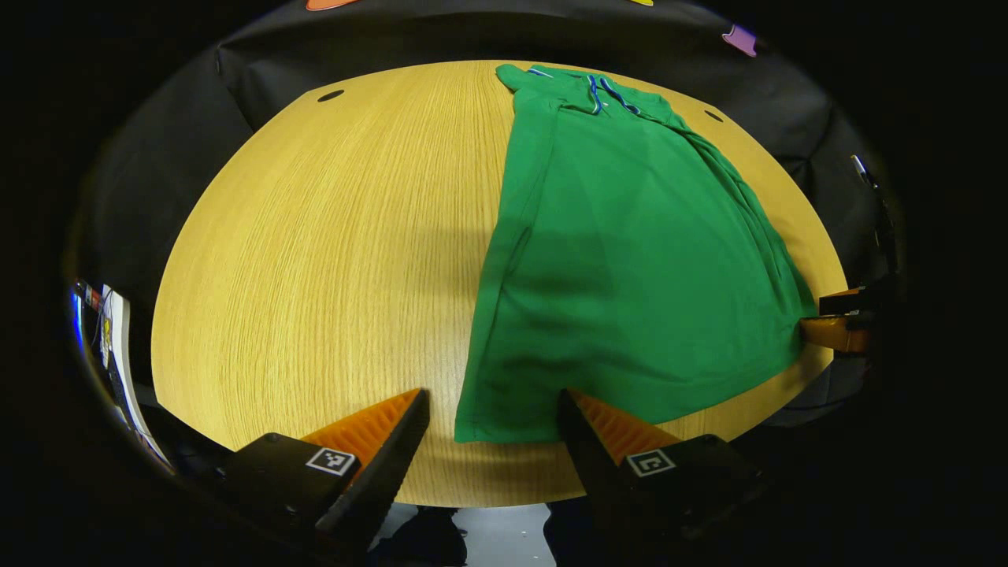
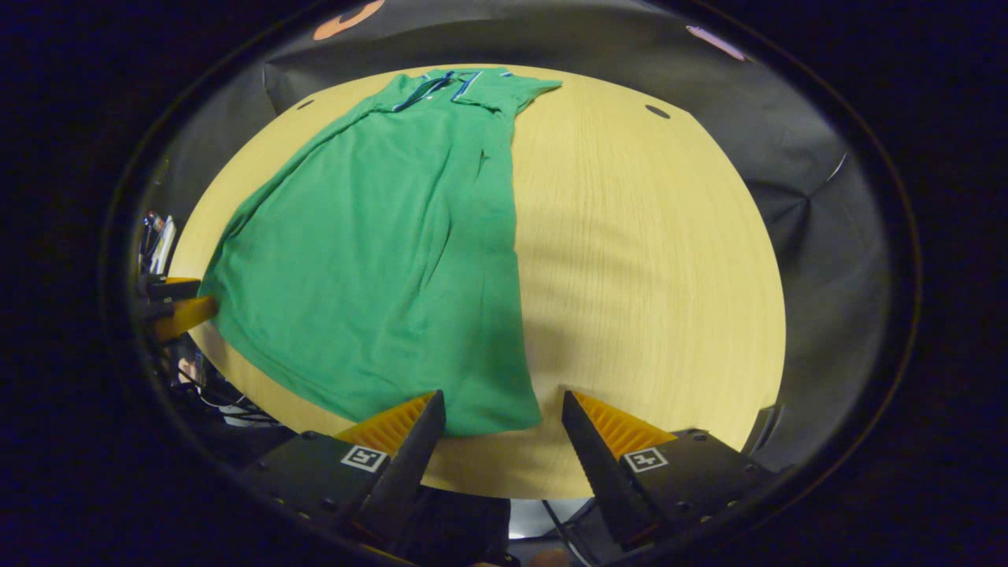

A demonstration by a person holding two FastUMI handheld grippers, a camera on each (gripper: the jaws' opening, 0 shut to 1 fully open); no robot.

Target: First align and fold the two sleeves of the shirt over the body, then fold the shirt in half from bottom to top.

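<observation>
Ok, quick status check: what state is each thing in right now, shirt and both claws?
Green shirt: flat on the table, sleeves already folded over the body, collar at the far end, bottom-to-top fold not yet done.
Left claw: open, poised at the shirt's near left hem corner, not gripping.
Right claw: open, poised at the near right hem corner, not gripping.
Wooden table: bears the shirt.

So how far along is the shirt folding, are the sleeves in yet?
The sleeves look already folded over the body: the green shirt lies as one long narrow strip on the wooden table. In hand now: the left gripper and right gripper sit open at the two bottom hem corners, nothing gripped yet. Left: lifting the hem up to the collar.
</observation>
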